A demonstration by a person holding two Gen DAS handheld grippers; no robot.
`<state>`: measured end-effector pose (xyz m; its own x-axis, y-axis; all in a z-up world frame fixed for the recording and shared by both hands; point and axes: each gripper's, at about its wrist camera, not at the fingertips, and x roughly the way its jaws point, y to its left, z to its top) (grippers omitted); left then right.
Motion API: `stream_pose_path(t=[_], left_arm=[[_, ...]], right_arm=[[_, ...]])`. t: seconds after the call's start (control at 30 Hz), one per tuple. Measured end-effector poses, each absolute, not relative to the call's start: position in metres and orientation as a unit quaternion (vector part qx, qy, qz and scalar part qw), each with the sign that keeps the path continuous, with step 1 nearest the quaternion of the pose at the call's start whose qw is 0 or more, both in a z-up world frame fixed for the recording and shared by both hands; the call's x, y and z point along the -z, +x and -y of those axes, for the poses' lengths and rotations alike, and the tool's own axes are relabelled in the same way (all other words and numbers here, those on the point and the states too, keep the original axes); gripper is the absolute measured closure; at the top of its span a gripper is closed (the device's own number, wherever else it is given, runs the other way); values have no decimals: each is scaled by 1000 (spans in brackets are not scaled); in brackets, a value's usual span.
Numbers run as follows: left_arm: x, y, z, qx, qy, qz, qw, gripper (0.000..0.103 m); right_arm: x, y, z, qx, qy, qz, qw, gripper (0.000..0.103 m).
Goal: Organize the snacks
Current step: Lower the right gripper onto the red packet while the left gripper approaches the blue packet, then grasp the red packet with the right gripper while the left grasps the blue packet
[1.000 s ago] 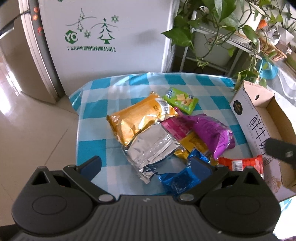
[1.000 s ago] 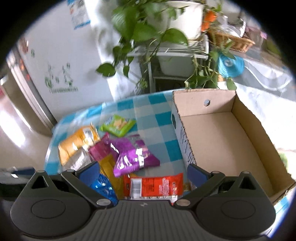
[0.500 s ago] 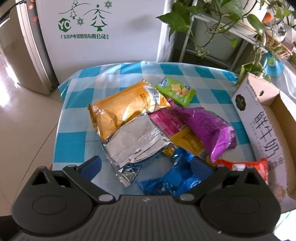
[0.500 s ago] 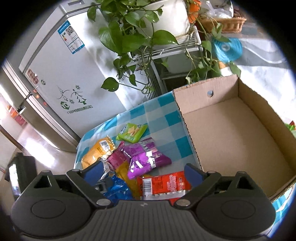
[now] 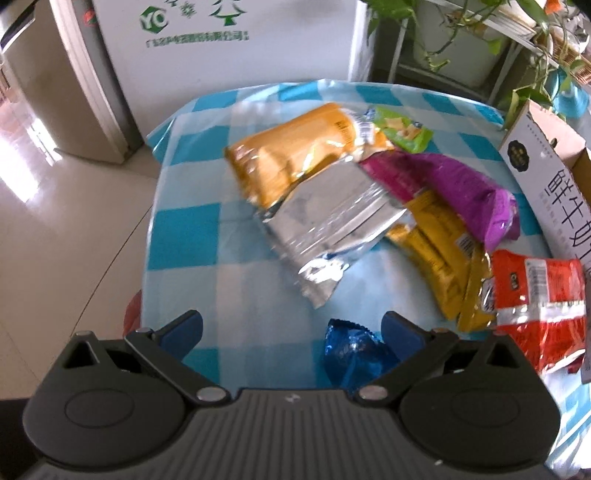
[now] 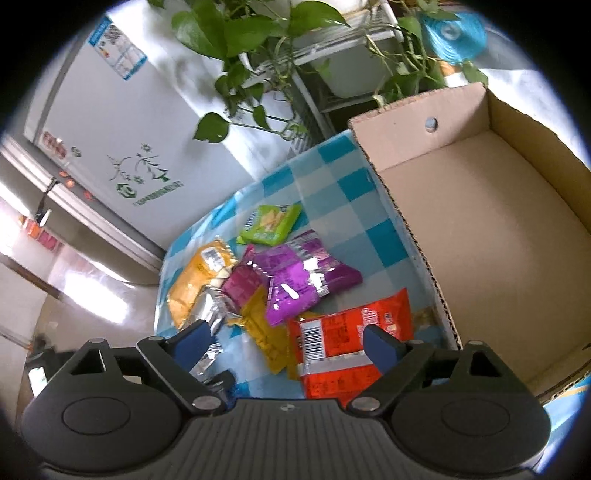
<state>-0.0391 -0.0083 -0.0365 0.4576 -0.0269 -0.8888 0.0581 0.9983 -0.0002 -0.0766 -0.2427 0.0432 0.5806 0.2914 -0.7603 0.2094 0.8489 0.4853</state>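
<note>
The left tongs [image 5: 291,326] gape wide over a blue snack packet [image 5: 352,356] lying between the fingers, unpinched. The right tongs [image 6: 286,341], whose jaws have just narrowed, stand released over a red packet [image 6: 351,332]. Beyond, silver [image 5: 332,218], orange [image 5: 295,151] and purple [image 5: 469,192] bags crowd the checked tabletop [image 5: 192,236] beside an open cardboard box [image 6: 491,206].

White fridge [image 6: 122,122], trailing green plant [image 6: 251,33], blue tape roll [image 6: 452,33] behind table
</note>
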Motion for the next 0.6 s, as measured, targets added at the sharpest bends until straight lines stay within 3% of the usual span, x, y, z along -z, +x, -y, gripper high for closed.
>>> stream_pose_path(t=[0.6], left_arm=[[16, -79, -17, 71, -19, -489, 869, 1]], right_arm=[[-17, -60, 222, 28, 259, -496, 828, 0]])
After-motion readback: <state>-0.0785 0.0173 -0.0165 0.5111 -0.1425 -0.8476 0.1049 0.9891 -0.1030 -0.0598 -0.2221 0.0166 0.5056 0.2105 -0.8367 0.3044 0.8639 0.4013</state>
